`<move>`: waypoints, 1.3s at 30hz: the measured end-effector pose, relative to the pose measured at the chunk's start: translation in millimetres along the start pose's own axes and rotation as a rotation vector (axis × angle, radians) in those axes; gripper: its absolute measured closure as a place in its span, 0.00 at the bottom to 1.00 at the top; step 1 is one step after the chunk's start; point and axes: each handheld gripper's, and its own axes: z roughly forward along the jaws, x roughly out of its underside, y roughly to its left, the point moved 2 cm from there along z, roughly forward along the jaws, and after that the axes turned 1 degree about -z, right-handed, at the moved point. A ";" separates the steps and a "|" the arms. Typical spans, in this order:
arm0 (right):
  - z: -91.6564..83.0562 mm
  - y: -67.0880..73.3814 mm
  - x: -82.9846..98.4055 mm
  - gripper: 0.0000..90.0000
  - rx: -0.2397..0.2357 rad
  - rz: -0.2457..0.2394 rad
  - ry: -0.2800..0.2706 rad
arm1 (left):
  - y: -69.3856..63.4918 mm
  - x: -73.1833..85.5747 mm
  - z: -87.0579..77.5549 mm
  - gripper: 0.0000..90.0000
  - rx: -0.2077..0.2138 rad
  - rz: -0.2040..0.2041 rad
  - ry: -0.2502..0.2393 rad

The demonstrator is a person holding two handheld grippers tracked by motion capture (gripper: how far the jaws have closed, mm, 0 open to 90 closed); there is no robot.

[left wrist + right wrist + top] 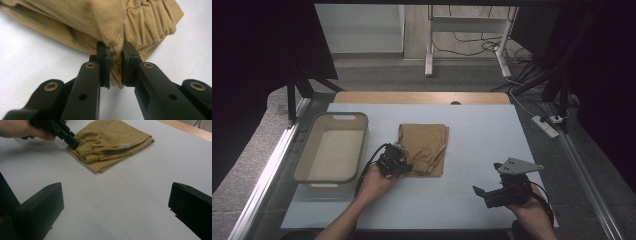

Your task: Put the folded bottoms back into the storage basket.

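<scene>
The grey bin (332, 148) at 9 o'clock holds nothing, while the folded tan trousers (424, 148) lie mid-counter (482, 135), their corner pinched by the left gripper (115, 65), and the right gripper (483, 191) at 5 o'clock gapes wide, holding nothing.

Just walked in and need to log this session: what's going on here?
A person works with two hand-held tongs. The left tongs are shut on a corner of the folded tan cloth garment on the white table. The right tongs hang open above bare table. A grey plastic bin stands at the left.
</scene>
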 end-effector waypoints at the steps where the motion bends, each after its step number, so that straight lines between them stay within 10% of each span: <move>1: 0.8 -0.3 -1.7 0.00 -0.003 0.004 -0.006 | -0.5 -0.1 0.1 0.87 -0.004 0.001 0.001; 39: 65.8 -30.5 -46.0 0.00 -0.011 0.032 0.035 | 0.0 0.6 1.2 0.86 -0.003 -0.003 0.000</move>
